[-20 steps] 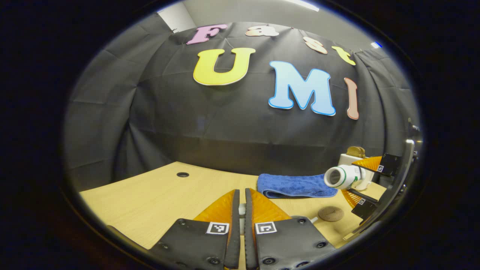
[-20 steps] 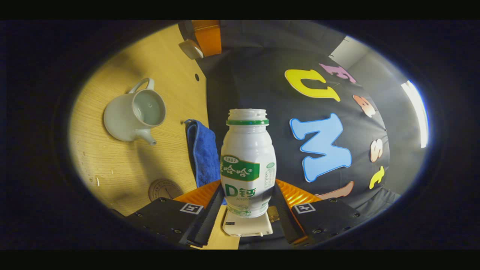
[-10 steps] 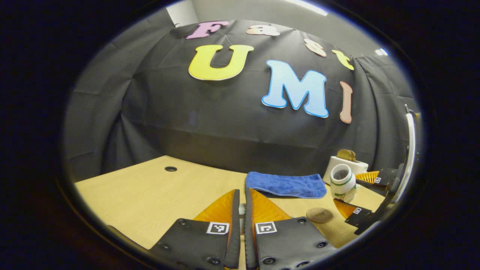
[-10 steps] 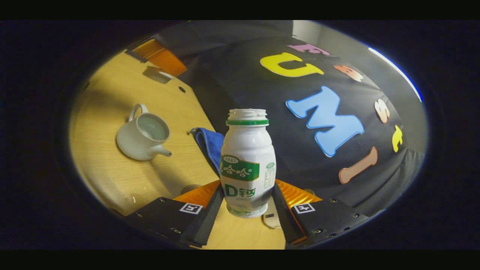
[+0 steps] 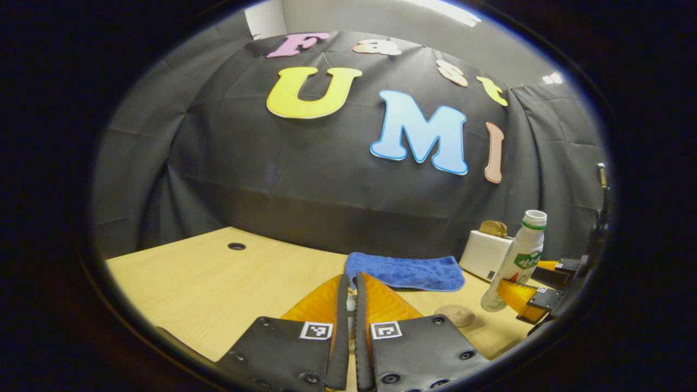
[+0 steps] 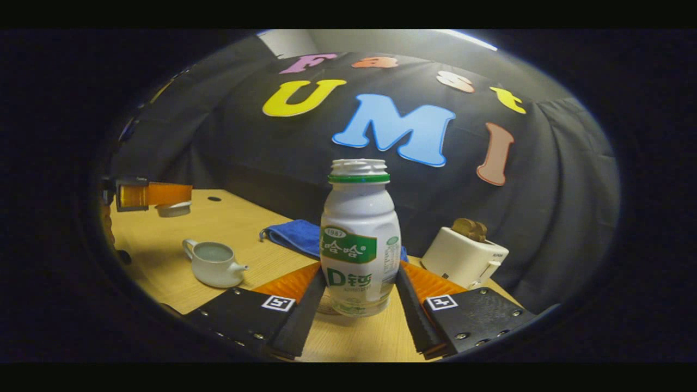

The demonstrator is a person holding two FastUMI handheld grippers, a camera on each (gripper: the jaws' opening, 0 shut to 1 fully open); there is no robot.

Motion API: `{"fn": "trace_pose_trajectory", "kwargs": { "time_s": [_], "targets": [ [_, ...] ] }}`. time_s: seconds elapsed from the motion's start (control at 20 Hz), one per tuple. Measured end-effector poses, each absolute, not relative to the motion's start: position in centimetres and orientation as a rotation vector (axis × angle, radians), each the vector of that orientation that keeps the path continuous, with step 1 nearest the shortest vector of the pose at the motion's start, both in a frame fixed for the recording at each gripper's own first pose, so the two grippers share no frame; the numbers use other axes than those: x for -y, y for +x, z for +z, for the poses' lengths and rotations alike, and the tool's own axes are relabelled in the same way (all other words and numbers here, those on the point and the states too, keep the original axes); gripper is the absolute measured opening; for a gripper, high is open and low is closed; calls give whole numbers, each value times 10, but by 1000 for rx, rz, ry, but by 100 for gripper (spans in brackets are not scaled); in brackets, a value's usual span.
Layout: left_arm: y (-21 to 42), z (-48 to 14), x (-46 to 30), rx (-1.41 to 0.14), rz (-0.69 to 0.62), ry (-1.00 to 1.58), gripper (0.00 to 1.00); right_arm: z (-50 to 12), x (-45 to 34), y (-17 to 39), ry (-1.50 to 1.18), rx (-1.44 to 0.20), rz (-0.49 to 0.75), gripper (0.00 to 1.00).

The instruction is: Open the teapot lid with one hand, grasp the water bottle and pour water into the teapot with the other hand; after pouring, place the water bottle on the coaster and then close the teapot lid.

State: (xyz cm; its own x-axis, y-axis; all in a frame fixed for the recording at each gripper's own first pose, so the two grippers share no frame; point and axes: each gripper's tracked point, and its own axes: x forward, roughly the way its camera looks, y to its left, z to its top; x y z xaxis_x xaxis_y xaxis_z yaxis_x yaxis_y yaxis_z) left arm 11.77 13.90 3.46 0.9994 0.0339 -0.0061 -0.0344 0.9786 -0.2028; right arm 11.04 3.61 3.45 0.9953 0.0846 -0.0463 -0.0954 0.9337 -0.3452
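- My right hand-held gripper (image 6: 359, 296) pinches the water bottle (image 6: 359, 239) low on its body, both fingers pressing its sides; the bottle stands upright and uncapped.
- The step in hand, as I judge it, is setting the bottle on the coaster (image 5: 456, 314), which lies on the surface (image 5: 218, 283) just left of the bottle's base in the left gripper view.
- To do it well I keep the bottle vertical, bring its base squarely over the coaster, lower until it sits flat, and only then let go.
- My left hand-held gripper (image 5: 350, 305) has its fingers nearly pressed together on something pale; the right gripper view shows it holding the teapot lid (image 6: 173, 209) above the surface.
- The teapot (image 6: 213, 264) stands open, near the blue towel (image 6: 294, 237).
- In the right gripper view the bottle hides most of the coaster, so I cannot judge alignment there; the water level in either vessel is unclear.
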Motion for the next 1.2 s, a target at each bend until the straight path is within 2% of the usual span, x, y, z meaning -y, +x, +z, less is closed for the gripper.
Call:
{"fn": "trace_pose_trajectory", "kwargs": {
  "time_s": [0.05,0.1,0.2,0.35,0.4,0.75,0.95,1.0,1.15,1.2],
  "targets": [
    [118,34,-138,0,35,-198,15,35,-32,110,-362,-27,85,73],
    [118,33,-137,1,37,-185,12,35,-27,107,-359,-21,76,73],
    [122,29,-134,-10,43,-152,15,33,-15,109,-305,-25,65,73],
    [123,26,-128,-25,42,-114,15,33,-10,108,-273,-20,57,72],
    [123,27,-125,-22,35,-113,12,35,-11,107,-268,-17,62,73],
    [126,25,-123,-27,34,-107,12,33,-13,108,-242,-18,85,73],
    [125,24,-123,-26,37,-108,12,34,-13,107,-263,-16,86,73],
    [125,23,-124,-27,39,-106,15,35,-12,107,-286,-16,79,72],
    [124,26,-126,-21,44,-107,15,45,-9,108,-373,4,53,73],
    [124,26,-126,-19,43,-112,12,49,-7,108,-401,11,44,73]
  ]
}}
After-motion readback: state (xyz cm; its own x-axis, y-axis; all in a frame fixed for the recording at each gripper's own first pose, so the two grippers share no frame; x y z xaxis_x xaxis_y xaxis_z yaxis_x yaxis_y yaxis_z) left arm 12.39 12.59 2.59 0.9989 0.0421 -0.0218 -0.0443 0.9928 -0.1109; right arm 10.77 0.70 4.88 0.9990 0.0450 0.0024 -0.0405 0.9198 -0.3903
